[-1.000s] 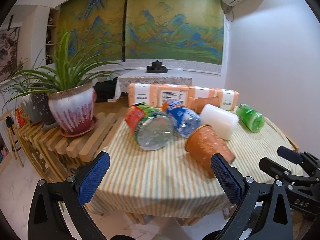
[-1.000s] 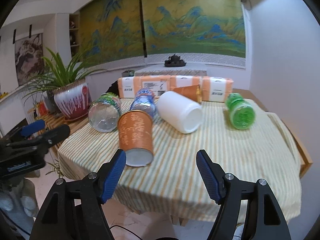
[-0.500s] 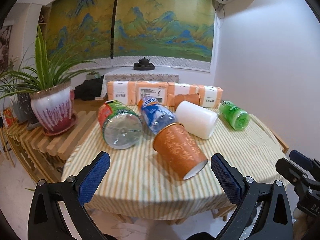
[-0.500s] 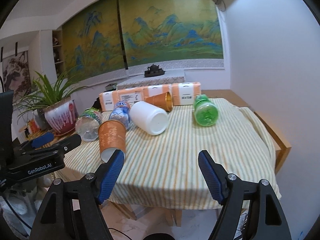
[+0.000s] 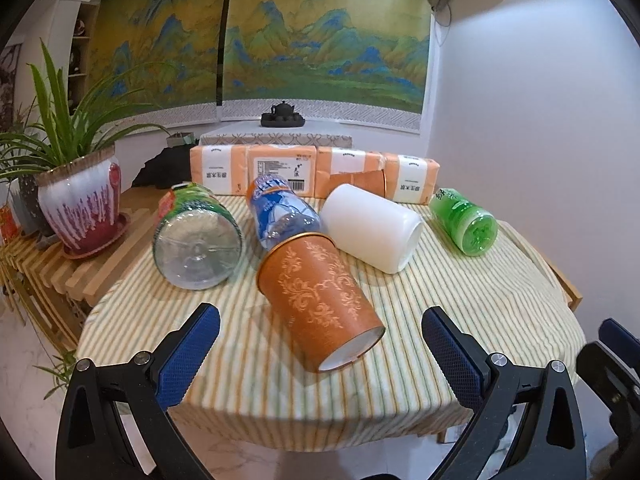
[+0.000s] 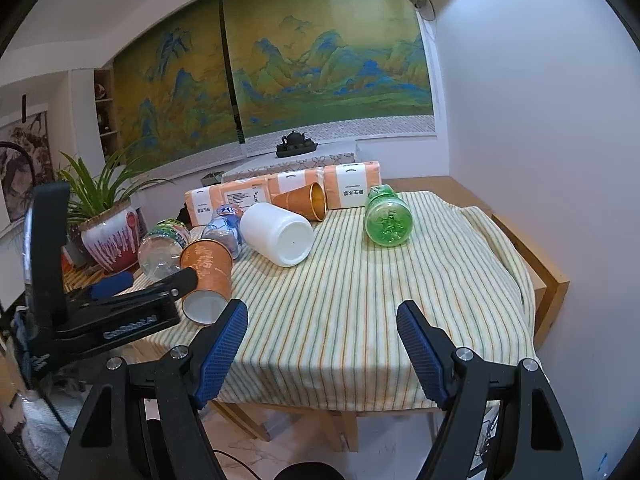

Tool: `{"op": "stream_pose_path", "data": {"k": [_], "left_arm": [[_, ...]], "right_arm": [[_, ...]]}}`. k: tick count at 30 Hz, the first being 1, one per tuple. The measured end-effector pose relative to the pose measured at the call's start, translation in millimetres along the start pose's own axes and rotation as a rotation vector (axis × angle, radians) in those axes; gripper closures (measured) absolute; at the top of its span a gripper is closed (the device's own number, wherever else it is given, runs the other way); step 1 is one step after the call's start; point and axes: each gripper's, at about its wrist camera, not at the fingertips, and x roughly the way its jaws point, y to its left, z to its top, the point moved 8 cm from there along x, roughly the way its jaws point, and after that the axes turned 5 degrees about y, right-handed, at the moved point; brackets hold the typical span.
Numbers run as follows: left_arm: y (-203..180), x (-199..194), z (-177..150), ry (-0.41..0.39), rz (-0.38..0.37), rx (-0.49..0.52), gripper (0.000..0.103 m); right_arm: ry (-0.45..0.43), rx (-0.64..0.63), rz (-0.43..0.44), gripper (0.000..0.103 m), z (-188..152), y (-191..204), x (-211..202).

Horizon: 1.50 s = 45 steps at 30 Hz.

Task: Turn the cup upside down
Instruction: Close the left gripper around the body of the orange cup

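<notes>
An orange patterned cup (image 5: 320,296) lies on its side near the front of the striped table, white base toward me. It also shows in the right wrist view (image 6: 208,272). My left gripper (image 5: 320,344) is open, its fingers either side of the cup's base, just short of it. My right gripper (image 6: 320,344) is open and empty, off the table's front edge, right of the cup. A second orange cup (image 6: 308,202) lies on its side at the back by the tissue packs.
On the striped cloth (image 5: 460,300) lie a clear bottle (image 5: 196,236), a blue bottle (image 5: 280,212), a white jar (image 5: 372,228) and a green bottle (image 5: 466,222). Tissue packs (image 5: 312,174) line the back. A potted plant (image 5: 80,208) stands on a slatted bench left.
My left gripper has swung right and closer, so the orange cup now sits centred between its fingers. My right gripper has drawn back and to the right, away from the cup.
</notes>
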Motion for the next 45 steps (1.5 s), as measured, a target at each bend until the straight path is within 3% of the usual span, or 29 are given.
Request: {"op": "stream_pose_path", "data": {"k": [10, 31, 45], "left_arm": [[-8.3, 20.8, -0.2, 0.006, 0.04, 0.009, 0.001], [2.8, 34.5, -0.1, -0.005, 0.042, -0.012, 0.004], [-4.8, 38.8, -5.8, 0.0, 0.055, 0.037, 0.022]], "right_arm": [[-0.003, 0.025, -0.009, 0.029, 1.4, -13.2, -1.9], [0.023, 0.047, -0.003, 0.029, -3.6, -8.4, 7.4], [0.031, 0.059, 0.009, 0.029, -3.9, -5.8, 7.9]]}}
